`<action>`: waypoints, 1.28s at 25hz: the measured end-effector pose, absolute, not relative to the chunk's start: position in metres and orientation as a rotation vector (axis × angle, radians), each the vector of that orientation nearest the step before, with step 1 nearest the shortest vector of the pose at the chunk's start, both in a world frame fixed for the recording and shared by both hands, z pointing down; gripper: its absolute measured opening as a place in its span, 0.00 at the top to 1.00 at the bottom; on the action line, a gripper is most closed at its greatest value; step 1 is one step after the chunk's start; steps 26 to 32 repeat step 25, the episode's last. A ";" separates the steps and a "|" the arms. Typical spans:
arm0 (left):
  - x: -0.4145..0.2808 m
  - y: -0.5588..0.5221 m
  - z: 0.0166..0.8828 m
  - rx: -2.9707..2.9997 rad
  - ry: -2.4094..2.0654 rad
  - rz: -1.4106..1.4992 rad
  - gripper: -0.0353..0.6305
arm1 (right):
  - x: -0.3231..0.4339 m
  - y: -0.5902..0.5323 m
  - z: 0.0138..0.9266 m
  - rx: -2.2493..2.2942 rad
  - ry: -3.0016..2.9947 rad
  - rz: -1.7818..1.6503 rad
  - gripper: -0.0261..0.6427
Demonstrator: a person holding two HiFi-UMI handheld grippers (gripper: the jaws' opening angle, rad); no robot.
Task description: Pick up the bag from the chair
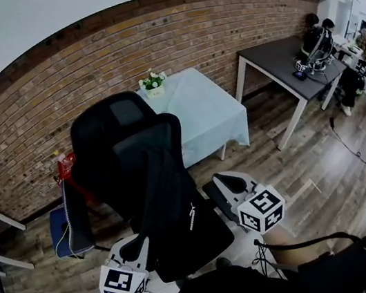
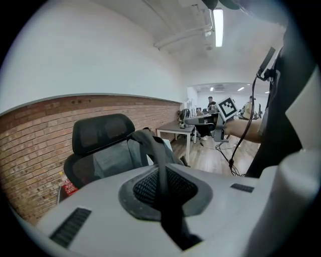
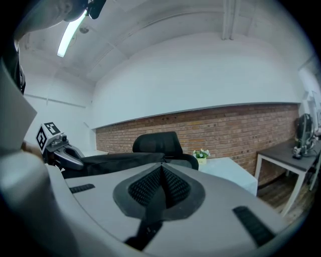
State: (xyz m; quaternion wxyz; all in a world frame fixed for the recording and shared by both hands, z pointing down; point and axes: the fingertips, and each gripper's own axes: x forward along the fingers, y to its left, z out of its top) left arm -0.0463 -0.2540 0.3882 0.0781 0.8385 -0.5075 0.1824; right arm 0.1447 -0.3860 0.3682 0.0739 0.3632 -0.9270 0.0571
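Observation:
A black bag (image 1: 168, 201) hangs in front of the black office chair (image 1: 113, 130), stretched between my two grippers. In the head view my left gripper (image 1: 138, 243) grips at the bag's lower left and my right gripper (image 1: 223, 183) at its right side. In the left gripper view the left gripper (image 2: 159, 173) is shut on a dark bag strap (image 2: 153, 145), with the chair (image 2: 100, 133) behind. In the right gripper view the right gripper (image 3: 161, 173) is likewise shut on a dark strap (image 3: 153, 208), and the bag (image 3: 115, 160) runs left to the other gripper (image 3: 57, 148).
A small table with a pale cloth (image 1: 203, 103) and a flower pot (image 1: 153, 81) stands against the brick wall (image 1: 23, 114). A dark desk (image 1: 287, 61) with equipment is at the right. A blue case (image 1: 61, 230) leans left of the chair. Cables lie on the wooden floor (image 1: 351, 147).

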 end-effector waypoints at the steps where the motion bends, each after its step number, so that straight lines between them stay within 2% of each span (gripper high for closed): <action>1: -0.045 -0.254 0.387 2.515 -1.523 0.552 0.89 | 0.145 -0.386 0.366 1.094 -2.784 0.162 0.94; 32: -0.054 -0.259 0.375 2.545 -1.584 0.550 0.89 | 0.143 -0.395 0.359 1.134 -2.770 0.104 0.94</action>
